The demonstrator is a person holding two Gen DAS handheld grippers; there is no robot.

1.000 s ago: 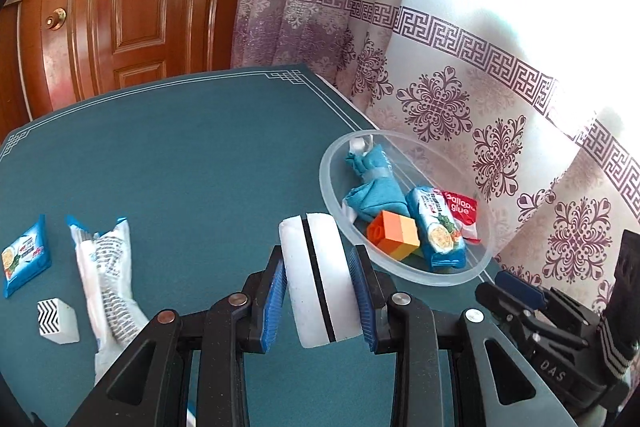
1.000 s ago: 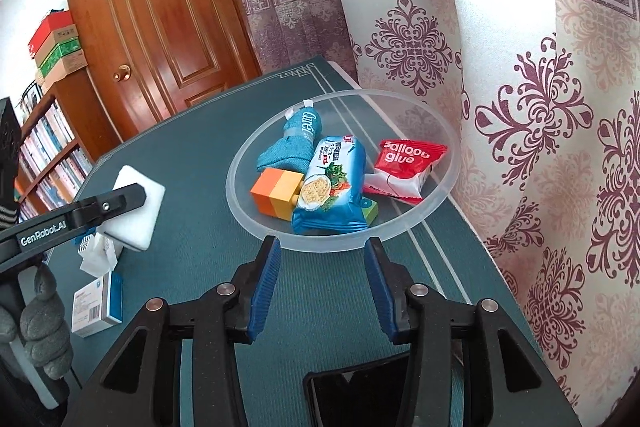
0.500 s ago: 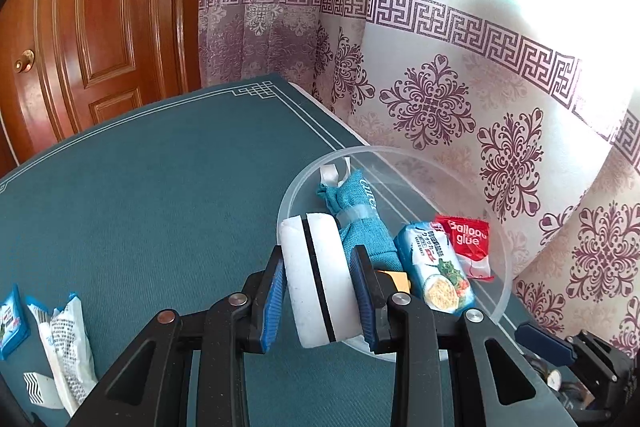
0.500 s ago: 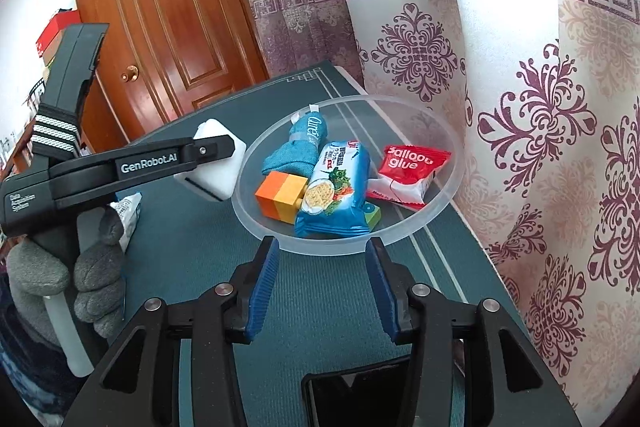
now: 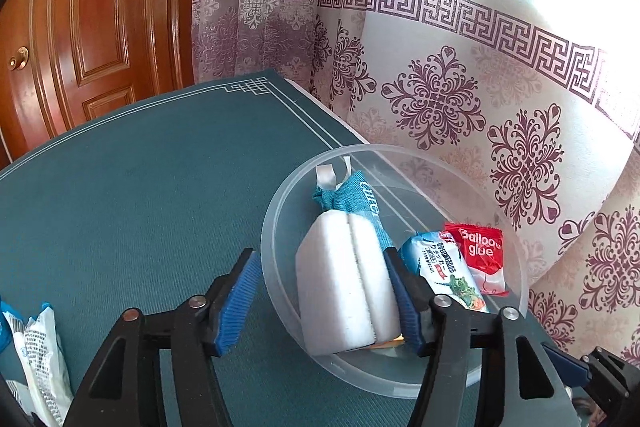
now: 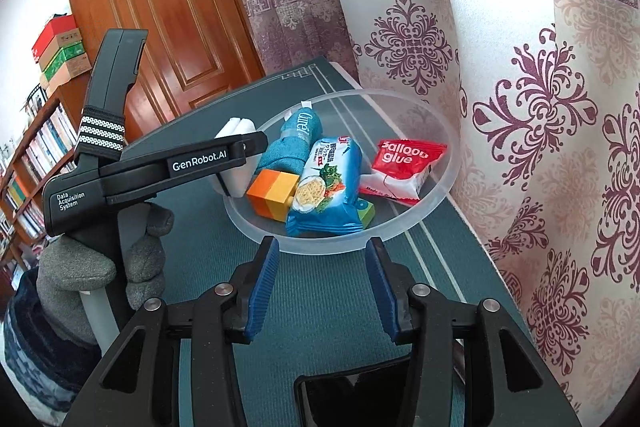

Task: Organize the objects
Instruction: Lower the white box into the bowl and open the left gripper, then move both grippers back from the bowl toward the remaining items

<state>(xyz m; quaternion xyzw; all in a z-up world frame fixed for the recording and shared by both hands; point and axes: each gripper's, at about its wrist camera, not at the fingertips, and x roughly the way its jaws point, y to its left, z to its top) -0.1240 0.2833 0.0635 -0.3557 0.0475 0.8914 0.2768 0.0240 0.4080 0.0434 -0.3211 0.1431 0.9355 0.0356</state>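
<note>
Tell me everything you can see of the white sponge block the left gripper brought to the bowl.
The white sponge block looks like soft foam with a slit down its middle. It stands tilted inside the clear plastic bowl, leaning on the rolled teal cloth with its base over the orange block. The left gripper is opening around it: the left pad stands clear and the right pad is still alongside.

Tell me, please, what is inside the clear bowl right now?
In the clear bowl: white sponge, teal cloth, orange block, blue cracker packet, red glue sachet. Anything beneath them is covered.
</note>
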